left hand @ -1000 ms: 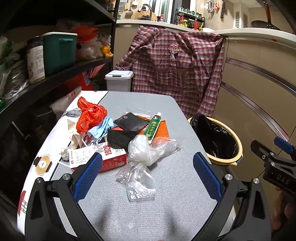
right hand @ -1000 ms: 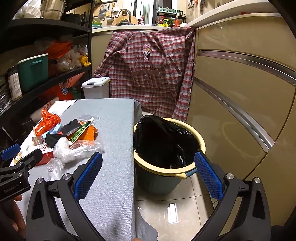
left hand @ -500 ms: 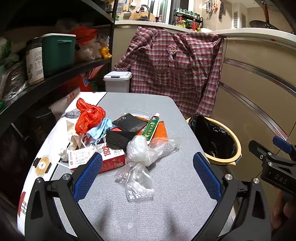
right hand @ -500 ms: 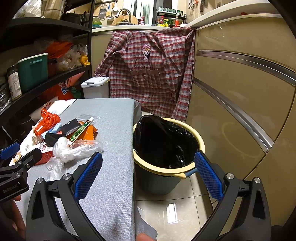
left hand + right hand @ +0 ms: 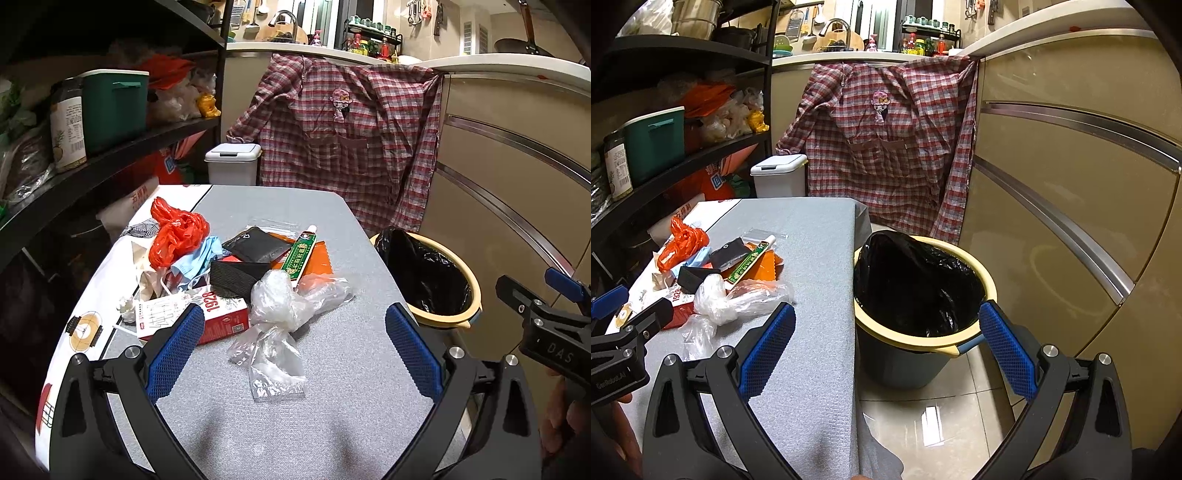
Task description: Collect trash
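Left wrist view. Left gripper (image 5: 293,345): jaws spread wide, nothing held, blue mesh-textured pads (image 5: 173,349) facing each other over a grey woven table cover (image 5: 343,406).
- Clear plastic bags (image 5: 280,314): crumpled, thin, glossy film; directly ahead, between the fingers' lines and just beyond the tips. Judged the first item for pickup, which would explain the wide opening.
- Red-and-white carton (image 5: 192,314): flat rectangular box, partly behind the left finger.
- Black pouches (image 5: 243,267), green tube (image 5: 301,254), orange sheet (image 5: 314,258), light blue mask (image 5: 199,256), red plastic bag (image 5: 177,232): heaped farther ahead, overlapping, left of centre.
- Bin (image 5: 432,291): round, yellow rim, loose black liner; beyond the right finger, beside the table edge, near enough for drops.
- Right gripper (image 5: 546,295): seen at the far right edge, a hand below it.

Right wrist view. Right gripper (image 5: 886,349): jaws wide apart, empty, held over the table edge.
- Bin (image 5: 960,343): ahead between the fingers, nearer the right one; liner mouth open, standing on glossy floor tiles (image 5: 942,417).
- Clear plastic bags (image 5: 738,295): beyond the left finger, with the remaining trash behind them.
- Left gripper (image 5: 631,314): at the left margin.
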Demonstrator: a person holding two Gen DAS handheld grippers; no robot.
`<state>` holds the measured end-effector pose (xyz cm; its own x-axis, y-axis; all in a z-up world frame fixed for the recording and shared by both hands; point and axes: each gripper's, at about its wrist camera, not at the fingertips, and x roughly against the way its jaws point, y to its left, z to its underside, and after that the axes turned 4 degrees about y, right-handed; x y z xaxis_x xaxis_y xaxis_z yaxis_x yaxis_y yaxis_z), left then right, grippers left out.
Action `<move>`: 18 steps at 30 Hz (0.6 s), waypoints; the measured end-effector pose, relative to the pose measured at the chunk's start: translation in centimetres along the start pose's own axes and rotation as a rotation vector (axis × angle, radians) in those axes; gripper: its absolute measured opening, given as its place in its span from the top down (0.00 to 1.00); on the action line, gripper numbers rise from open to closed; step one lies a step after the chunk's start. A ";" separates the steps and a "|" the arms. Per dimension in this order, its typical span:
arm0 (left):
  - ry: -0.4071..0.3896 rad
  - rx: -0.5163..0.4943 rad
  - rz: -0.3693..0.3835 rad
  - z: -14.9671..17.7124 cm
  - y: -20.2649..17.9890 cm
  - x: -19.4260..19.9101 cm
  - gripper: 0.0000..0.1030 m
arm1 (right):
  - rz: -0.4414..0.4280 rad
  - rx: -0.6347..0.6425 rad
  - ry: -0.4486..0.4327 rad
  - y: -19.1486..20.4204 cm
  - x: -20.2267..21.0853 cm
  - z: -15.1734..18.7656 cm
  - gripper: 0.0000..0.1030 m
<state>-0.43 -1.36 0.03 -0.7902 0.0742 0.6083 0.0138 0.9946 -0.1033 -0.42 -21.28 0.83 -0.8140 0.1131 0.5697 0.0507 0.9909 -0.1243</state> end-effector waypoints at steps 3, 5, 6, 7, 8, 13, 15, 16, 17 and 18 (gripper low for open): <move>-0.001 0.001 0.000 0.0 0.0 0.0 0.08 | -0.001 0.000 0.000 0.0 0.0 0.0 0.05; 0.000 0.000 0.001 0.0 0.0 0.0 0.08 | 0.000 -0.002 0.003 0.1 -0.1 0.0 0.05; 0.001 -0.002 0.002 0.0 -0.1 0.0 0.08 | 0.001 -0.002 0.004 0.2 -0.1 0.1 0.05; 0.001 -0.003 0.003 0.0 -0.1 0.0 0.08 | 0.001 -0.003 0.006 0.2 -0.1 0.1 0.05; 0.000 -0.004 0.004 0.0 -0.2 0.1 0.08 | 0.002 -0.006 0.009 0.2 -0.2 0.1 0.05; 0.001 -0.003 0.004 0.0 -0.1 0.1 0.08 | -0.003 -0.005 0.013 0.4 -0.2 0.1 0.07; 0.001 -0.002 0.004 0.0 -0.2 0.1 0.08 | -0.003 -0.005 0.012 0.4 -0.1 0.1 0.12; 0.001 -0.003 0.006 0.0 -0.2 0.1 0.08 | -0.004 -0.009 0.014 0.4 -0.1 0.1 0.14; 0.001 -0.003 0.005 0.0 -0.2 0.1 0.08 | -0.005 -0.009 0.014 0.4 -0.1 0.1 0.20; 0.000 -0.005 0.004 0.0 -0.2 0.1 0.08 | -0.007 -0.019 0.016 0.3 -0.1 0.1 0.24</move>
<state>-0.54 -1.57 0.14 -0.7900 0.0785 0.6081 0.0204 0.9946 -0.1020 -0.33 -20.96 0.67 -0.8051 0.1074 0.5833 0.0562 0.9929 -0.1053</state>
